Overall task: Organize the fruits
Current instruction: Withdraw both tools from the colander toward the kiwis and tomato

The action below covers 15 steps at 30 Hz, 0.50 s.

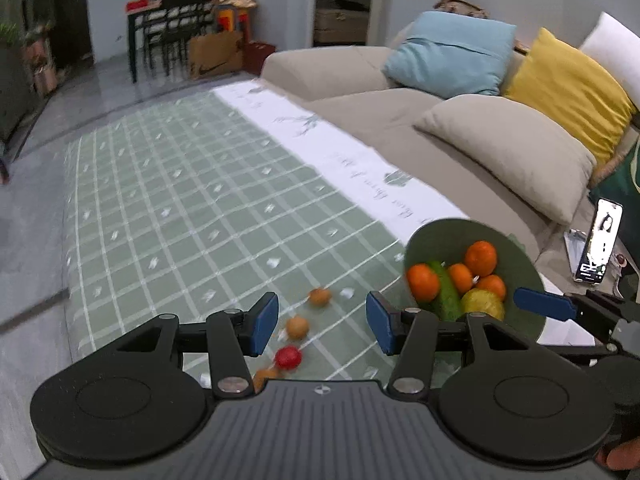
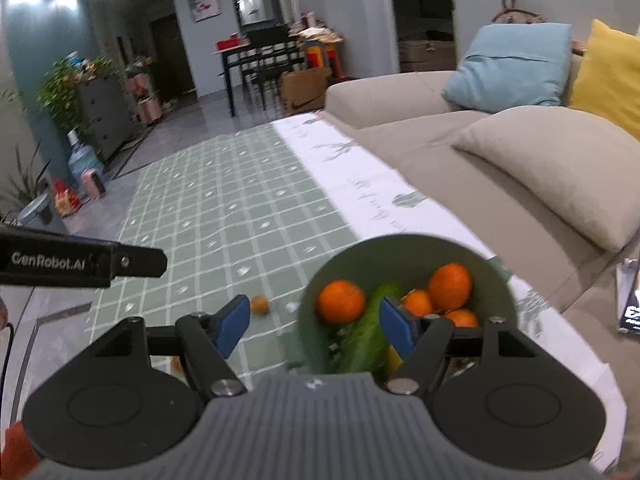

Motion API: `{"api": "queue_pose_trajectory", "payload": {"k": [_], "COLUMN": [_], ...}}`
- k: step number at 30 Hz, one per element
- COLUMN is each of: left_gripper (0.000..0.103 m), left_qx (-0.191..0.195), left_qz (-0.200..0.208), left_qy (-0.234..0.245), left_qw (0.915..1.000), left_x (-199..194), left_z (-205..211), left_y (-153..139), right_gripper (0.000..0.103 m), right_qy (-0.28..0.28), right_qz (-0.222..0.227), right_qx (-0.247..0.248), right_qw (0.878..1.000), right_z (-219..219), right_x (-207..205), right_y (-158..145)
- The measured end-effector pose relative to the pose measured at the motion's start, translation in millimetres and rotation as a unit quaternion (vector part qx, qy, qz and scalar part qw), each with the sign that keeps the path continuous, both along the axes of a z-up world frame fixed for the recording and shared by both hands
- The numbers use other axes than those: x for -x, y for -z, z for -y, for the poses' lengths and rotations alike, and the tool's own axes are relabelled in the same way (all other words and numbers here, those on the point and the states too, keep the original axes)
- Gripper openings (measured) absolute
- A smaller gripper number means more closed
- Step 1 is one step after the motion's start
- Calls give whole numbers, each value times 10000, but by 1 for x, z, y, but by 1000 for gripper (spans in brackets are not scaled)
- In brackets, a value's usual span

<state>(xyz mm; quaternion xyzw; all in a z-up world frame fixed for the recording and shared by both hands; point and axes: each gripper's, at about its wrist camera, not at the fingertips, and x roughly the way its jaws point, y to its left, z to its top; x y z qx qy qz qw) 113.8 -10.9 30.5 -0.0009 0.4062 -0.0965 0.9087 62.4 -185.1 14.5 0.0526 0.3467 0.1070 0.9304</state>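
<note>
A green bowl stands on the checked tablecloth and holds several oranges, a cucumber and a yellow fruit. On the cloth left of it lie two small brown fruits, a red fruit and an orange one. My left gripper is open and empty above these loose fruits. My right gripper is open and empty, over the bowl's near left rim; its finger shows beside the bowl in the left wrist view.
A beige sofa with blue, yellow and beige cushions runs along the table's right side. A phone on a stand sits at far right. The green checked cloth stretches far ahead. A dining table and chairs stand beyond.
</note>
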Motion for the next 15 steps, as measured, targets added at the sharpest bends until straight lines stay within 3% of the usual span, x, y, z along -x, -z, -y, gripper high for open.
{"api": "queue_pose_trajectory", "payload": {"k": [6,10,15], "left_gripper": [60,58,54], "left_qx": [235,286,279], "left_qz": [-426,-609,-584], "left_qy": [-252,-369,-530], "left_qw": [9985,9971,9965], "left_x": [11,18,20], "left_z": [-27,-38,-44], "left_y": [27,44,56], "right_gripper": [67,50,41], "right_qy": [-538,-840,-1056], "right_qz": [-22,-136,-197], "right_qx": [241,424,559], "right_qw": [9983,9955,9926], "right_z": [-30,-48,-60], "right_x": [12,14,12], "right_y": [11,20,28]}}
